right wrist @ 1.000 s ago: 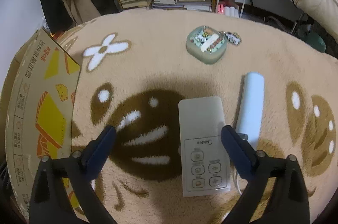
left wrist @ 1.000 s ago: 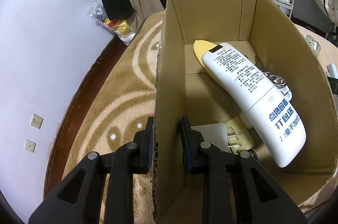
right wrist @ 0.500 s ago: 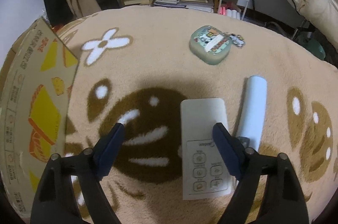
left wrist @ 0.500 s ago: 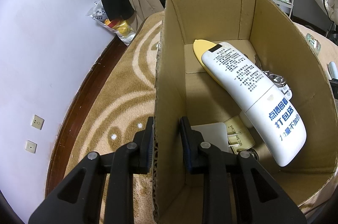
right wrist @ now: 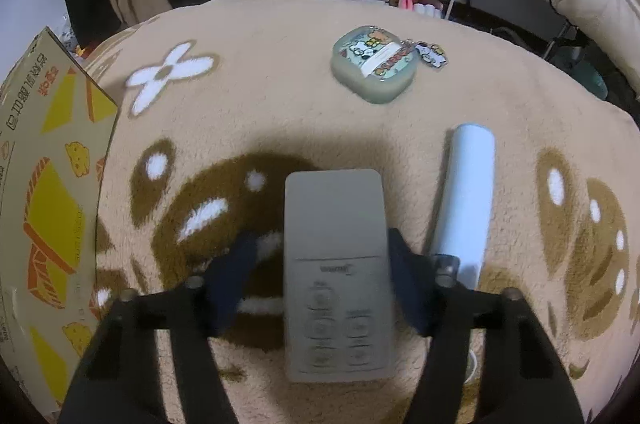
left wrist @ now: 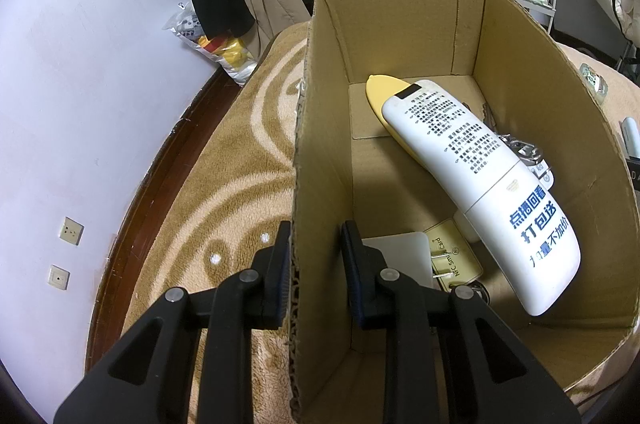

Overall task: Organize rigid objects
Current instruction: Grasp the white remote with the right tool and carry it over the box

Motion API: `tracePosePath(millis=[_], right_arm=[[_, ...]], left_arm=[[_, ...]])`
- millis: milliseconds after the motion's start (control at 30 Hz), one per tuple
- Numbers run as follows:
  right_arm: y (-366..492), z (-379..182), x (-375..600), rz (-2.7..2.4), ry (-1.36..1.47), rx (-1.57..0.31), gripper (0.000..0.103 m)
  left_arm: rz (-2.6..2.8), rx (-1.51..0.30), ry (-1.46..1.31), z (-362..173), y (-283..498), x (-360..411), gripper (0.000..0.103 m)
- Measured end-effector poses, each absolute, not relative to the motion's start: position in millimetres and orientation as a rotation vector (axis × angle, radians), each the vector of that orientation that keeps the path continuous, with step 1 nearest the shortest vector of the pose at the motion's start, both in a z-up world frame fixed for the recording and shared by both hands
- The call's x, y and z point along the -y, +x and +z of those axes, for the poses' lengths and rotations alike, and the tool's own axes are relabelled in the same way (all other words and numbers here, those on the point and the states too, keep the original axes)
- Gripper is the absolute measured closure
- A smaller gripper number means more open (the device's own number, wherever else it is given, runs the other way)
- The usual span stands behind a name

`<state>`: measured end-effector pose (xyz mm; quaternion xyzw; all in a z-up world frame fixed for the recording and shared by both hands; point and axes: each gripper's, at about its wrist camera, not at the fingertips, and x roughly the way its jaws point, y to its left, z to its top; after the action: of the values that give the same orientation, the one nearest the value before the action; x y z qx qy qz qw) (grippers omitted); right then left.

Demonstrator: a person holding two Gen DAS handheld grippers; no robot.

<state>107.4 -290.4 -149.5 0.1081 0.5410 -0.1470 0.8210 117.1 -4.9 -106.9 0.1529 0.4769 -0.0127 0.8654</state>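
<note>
— Looking at the left gripper (left wrist: 314, 252): what are its fingers on?
— They straddle the near-left wall of the cardboard box (left wrist: 320, 143), one finger outside, one inside, pressed to the cardboard.
— What lies in the box?
— A white and yellow handheld device (left wrist: 480, 179) slanting across it, above a white plug (left wrist: 404, 252) and a card (left wrist: 456, 256).
— And the right gripper (right wrist: 320, 264)?
— Its fingers stand apart on either side of the white remote control (right wrist: 336, 244), which lies on the rug (right wrist: 260, 103) beside a pale blue tube (right wrist: 466, 199); contact isn't clear.
</note>
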Motion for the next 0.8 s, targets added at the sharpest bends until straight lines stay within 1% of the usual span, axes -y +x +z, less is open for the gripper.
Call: tracePosePath(millis=[33, 67, 100, 400, 800], right_arm=[[108, -149, 290, -0.315, 0.225, -1.152, 0.042], [108, -149, 290, -0.318, 0.220, -1.151, 0.050], [108, -148, 291, -0.322, 0.219, -1.148, 0.052], [107, -144, 289, -0.310, 0.264, -1.118, 0.052], [113, -119, 263, -0.220, 0.261, -1.041, 0.052]], left_arm=[[-0.026, -0.999, 0.320, -107, 117, 5, 0.079], [-0.027, -0.999, 0.321, -107, 117, 5, 0.079], [-0.026, -0.999, 0.322, -107, 117, 4, 0.079], [-0.026, -0.999, 0.322, -107, 117, 4, 0.079], [-0.026, -0.999, 0.325, -107, 117, 3, 0.079]])
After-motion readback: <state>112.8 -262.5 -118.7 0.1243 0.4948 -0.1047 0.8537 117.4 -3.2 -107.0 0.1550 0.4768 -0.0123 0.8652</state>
